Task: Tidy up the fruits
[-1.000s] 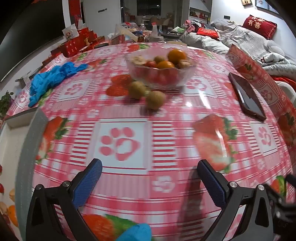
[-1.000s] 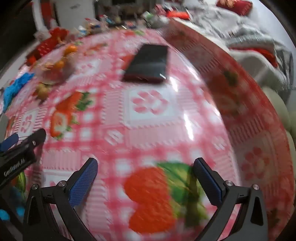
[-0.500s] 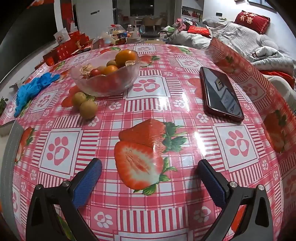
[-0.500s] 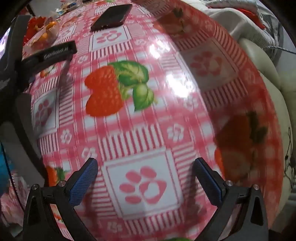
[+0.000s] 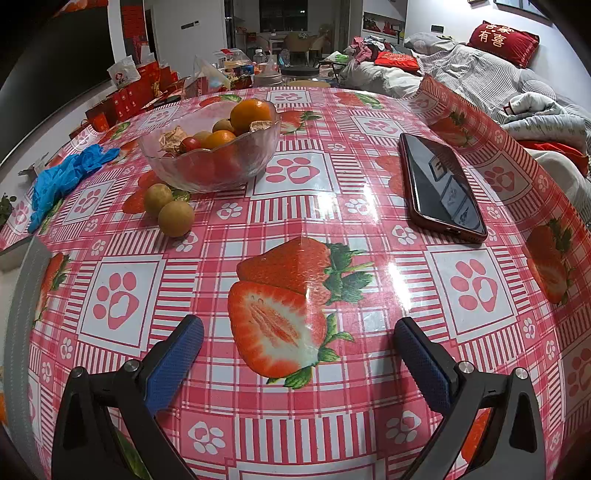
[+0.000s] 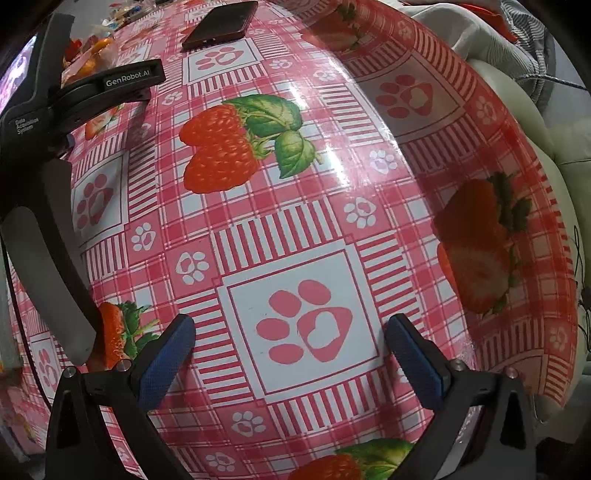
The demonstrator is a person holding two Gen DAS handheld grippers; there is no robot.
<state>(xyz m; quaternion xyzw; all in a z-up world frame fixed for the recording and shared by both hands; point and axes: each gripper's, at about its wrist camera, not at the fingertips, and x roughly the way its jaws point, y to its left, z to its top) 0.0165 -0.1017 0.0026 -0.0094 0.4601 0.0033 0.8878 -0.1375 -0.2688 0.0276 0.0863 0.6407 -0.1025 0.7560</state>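
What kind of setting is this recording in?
Most likely a lived-in home: a dining table under strawberry-print oilcloth holds a glass fruit bowl, and a bed with rumpled bedding stands behind.

The right gripper [image 6: 288, 345] hangs over the tablecloth [image 6: 369, 192] with its blue pads [image 6: 164, 363] spread wide and nothing between them — just a printed paw below. At the left edge the left gripper [image 6: 74, 96] juts in, its spread hidden. Far off lie a phone [image 6: 221, 24] and, blurred behind that gripper, the fruit bowl [image 6: 90, 50].
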